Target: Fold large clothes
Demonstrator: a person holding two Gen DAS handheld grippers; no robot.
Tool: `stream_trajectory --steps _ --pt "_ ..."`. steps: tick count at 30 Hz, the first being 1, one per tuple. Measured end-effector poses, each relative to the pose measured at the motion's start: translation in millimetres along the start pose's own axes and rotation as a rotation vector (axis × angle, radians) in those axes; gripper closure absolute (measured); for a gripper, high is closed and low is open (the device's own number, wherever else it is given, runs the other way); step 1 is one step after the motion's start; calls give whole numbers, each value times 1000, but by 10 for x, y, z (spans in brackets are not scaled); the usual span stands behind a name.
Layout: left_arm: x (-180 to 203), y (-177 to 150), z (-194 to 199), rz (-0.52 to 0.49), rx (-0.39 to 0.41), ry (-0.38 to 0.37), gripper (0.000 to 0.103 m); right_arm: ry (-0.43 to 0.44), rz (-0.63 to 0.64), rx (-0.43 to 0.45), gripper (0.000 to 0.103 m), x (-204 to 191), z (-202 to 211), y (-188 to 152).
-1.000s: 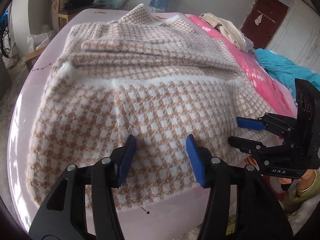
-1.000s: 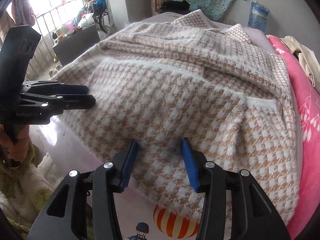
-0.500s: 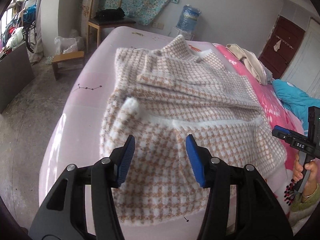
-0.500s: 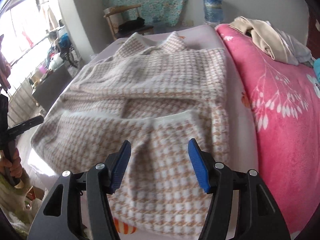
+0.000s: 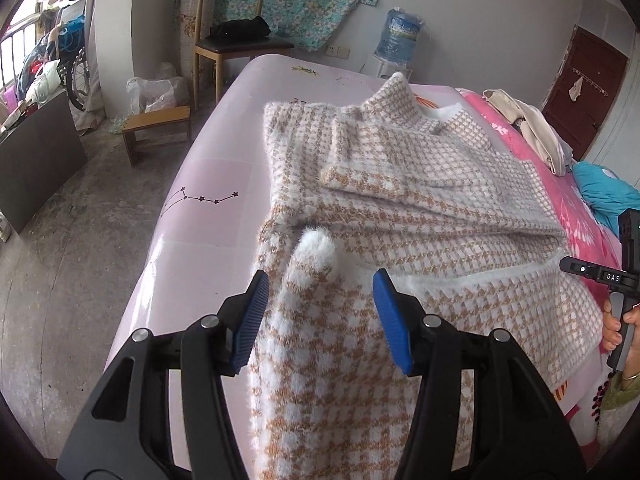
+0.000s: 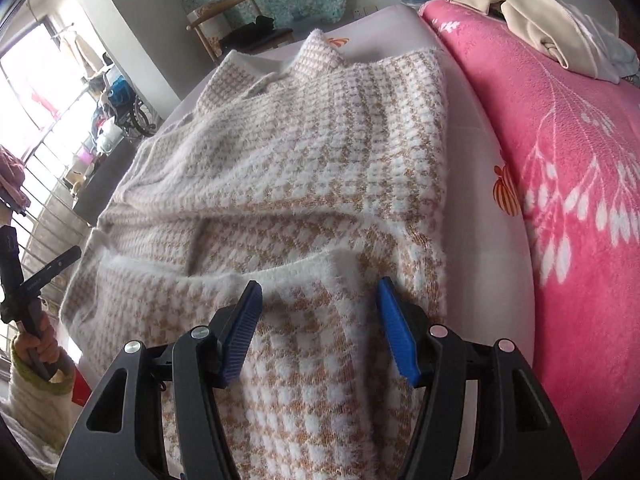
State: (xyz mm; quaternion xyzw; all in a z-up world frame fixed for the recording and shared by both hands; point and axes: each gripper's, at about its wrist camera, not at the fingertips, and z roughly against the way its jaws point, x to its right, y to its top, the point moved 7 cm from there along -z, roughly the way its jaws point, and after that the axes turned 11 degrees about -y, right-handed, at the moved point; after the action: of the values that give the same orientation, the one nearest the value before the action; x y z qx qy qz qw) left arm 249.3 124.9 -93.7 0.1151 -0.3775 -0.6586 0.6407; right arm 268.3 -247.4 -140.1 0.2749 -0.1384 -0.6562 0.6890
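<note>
1. One tan-and-white houndstooth sweater (image 5: 420,208), lying on the bed
2. One bed with a pale pink sheet (image 5: 224,184)
3. One bright pink floral blanket (image 6: 560,152)
4. One heap of cream clothes (image 6: 528,12) on that blanket
5. Two grippers: left gripper (image 5: 320,320) and right gripper (image 6: 318,326), each with two blue pads
6. One wooden chair (image 5: 236,40)
7. One low wooden stool (image 5: 156,128)
8. One water jug (image 5: 398,36)
9. One dark red door (image 5: 580,84)

Spread on the bed (image 5: 208,184) ahead of both sets of jaws: the sweater (image 5: 400,208), folded hem nearest them. Right of the right jaws, a blanket (image 6: 560,160); beyond, a chair (image 5: 236,40).
</note>
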Motion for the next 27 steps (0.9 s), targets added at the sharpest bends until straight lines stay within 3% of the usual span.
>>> stream_trajectory --steps 5,11,12,14,16,17,20,24,27 --pt "2 1 -182 6 -37 -33 51 17 12 -26 45 -10 3 -34" --pt "-84 -47 -284 23 -75 1 58 2 32 -45 45 -22 77 -197" --pt "-80 -50 -280 16 -74 6 58 -6 31 -44 47 -30 87 -229" --pt "-76 -72 -285 10 -73 14 69 -56 43 -34 58 -32 108 -288" --pt "-67 -89 -272 1 -64 26 80 -86 51 -22 88 -49 145 -324" --pt "-50 -91 -250 -5 -56 24 87 -92 42 -9 93 -58 186 -320" --pt "30 -3 -75 -9 8 6 93 -170 56 95 96 -70 429 -172" --pt "156 319 163 -54 112 -11 93 -203 67 216 96 -99 721 212" --pt "161 525 162 -63 145 -9 93 -211 63 259 96 -111 762 471"
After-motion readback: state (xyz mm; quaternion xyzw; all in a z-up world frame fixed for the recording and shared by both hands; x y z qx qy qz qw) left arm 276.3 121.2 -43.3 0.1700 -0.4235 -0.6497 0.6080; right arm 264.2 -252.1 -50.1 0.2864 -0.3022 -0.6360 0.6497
